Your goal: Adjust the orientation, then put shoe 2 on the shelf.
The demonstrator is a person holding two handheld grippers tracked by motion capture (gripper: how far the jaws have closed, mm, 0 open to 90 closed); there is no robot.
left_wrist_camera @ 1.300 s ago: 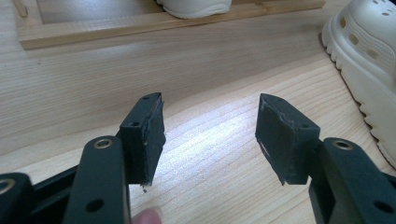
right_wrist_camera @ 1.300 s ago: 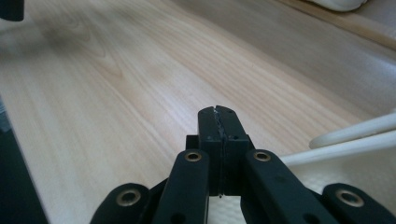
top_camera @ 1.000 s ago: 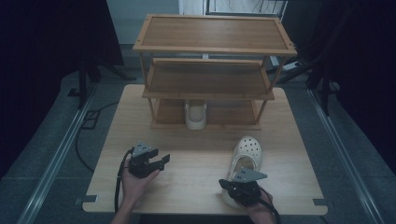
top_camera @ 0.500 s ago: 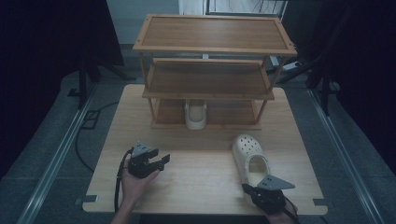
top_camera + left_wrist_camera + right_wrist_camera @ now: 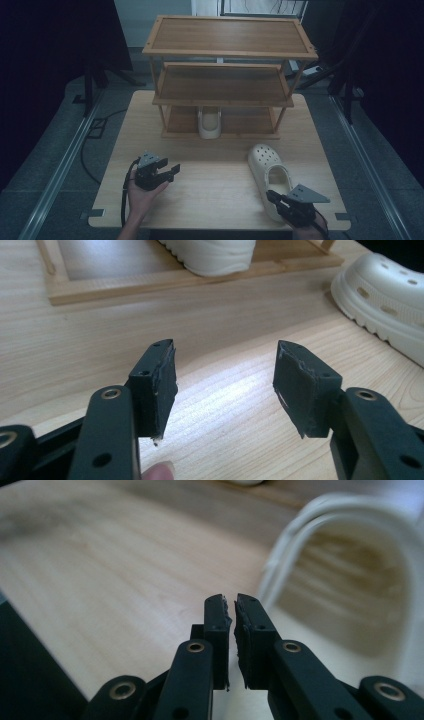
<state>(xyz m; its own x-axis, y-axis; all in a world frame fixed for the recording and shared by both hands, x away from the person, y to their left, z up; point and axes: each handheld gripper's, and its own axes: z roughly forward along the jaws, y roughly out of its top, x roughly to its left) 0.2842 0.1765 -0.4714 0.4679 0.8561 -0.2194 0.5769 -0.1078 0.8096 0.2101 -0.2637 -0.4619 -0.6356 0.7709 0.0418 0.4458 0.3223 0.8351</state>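
Note:
A cream clog [image 5: 267, 167] lies on the wooden table [image 5: 210, 165] at the right, toe toward the rack. In the left gripper view its toe [image 5: 385, 295] shows at the right. Its heel strap [image 5: 345, 540] looms blurred just ahead of my right gripper [image 5: 232, 612]. That gripper [image 5: 272, 196] sits at the clog's heel near the front edge. Its jaws have just been opening; a thin gap stands between the pads, with nothing in it. My left gripper [image 5: 170, 170] rests at the front left, its jaws [image 5: 225, 380] wide open and empty. A second clog [image 5: 210, 122] stands on the rack's bottom shelf.
A three-tier wooden shoe rack [image 5: 230, 50] fills the back of the table; its upper two shelves are bare. The bottom frame of the rack [image 5: 150, 285] lies ahead of the left gripper. Bare tabletop stretches between the two grippers.
My right gripper has drawn back from the clog's heel toward the front right corner. The clog's toe has swung a little to the left. The left gripper has not moved.

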